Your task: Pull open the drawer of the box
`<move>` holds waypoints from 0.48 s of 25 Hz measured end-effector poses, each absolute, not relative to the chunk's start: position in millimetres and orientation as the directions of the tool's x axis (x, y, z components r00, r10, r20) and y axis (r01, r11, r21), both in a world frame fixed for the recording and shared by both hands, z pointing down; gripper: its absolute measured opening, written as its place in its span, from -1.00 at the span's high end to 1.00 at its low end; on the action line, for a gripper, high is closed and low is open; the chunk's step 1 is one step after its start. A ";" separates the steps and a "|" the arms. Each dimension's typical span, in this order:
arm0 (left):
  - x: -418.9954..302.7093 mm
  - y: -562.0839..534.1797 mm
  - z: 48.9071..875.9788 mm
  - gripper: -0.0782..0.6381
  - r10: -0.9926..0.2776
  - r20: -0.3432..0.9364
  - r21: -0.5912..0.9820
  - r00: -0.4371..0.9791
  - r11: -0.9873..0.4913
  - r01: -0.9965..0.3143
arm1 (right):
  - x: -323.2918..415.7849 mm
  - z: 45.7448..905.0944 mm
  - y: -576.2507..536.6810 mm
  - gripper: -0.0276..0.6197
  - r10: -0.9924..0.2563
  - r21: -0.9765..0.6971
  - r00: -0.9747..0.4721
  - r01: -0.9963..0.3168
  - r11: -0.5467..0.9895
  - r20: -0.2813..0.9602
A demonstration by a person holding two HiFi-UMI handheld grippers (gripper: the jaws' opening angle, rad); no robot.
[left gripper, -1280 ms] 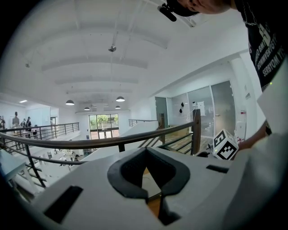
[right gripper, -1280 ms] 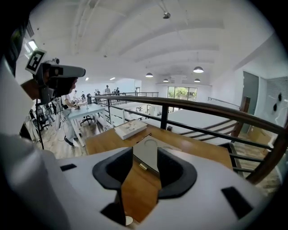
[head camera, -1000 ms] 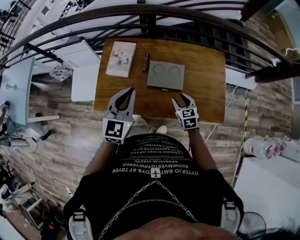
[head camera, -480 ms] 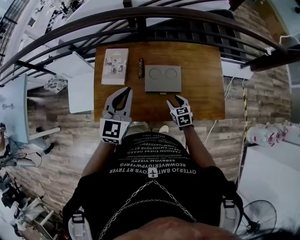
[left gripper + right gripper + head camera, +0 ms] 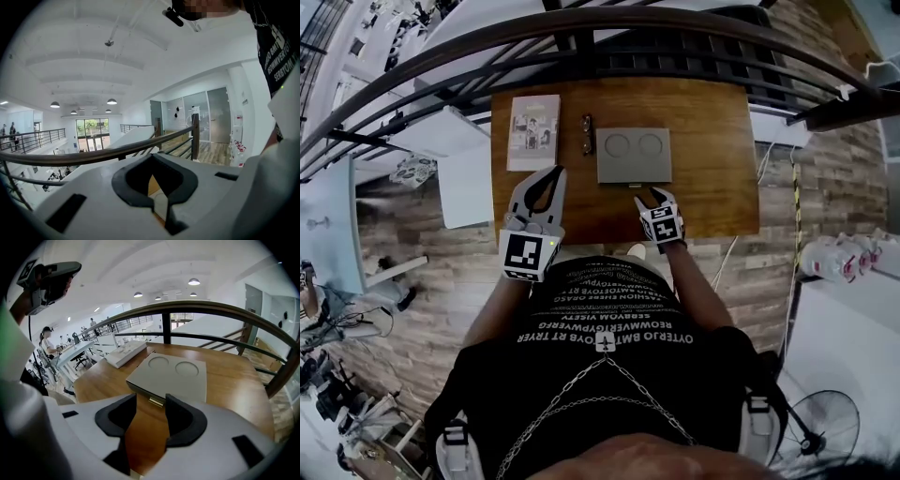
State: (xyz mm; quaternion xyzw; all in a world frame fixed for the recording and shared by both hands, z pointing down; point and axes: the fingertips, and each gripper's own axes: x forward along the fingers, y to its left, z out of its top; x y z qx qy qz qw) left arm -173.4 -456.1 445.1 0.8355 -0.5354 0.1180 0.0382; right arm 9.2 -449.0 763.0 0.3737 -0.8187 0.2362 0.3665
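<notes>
Wooden surface (image 5: 712, 141): right tongs (image 5: 656, 194), just opened wider, empty, line up before box (image 5: 634, 156) drawer handle (image 5: 156, 402); left tongs (image 5: 557, 172) closed, idle left of box.

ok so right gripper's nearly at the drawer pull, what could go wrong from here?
1. The pull is small and low on the box; the right gripper, jaws just opening wider with nothing between them, could close beside it or slip off.
2. Nothing braces the box: the left gripper hangs apart from it, so the whole box may slide toward the table edge instead of the drawer opening.
</notes>
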 end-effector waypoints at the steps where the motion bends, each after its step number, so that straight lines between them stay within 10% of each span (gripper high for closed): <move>1: -174.9 -459.0 445.6 0.76 -0.885 0.238 -0.064 0.401 -0.426 -0.903 | 8.0 768.1 -450.4 0.33 -0.435 -0.111 -0.446 -0.787 0.607 0.782; 12: -180.0 -467.3 450.8 0.77 -0.877 0.236 -0.065 0.418 -0.443 -0.894 | 5.1 823.0 -451.1 0.30 -0.379 -0.220 -0.417 -0.858 0.465 0.826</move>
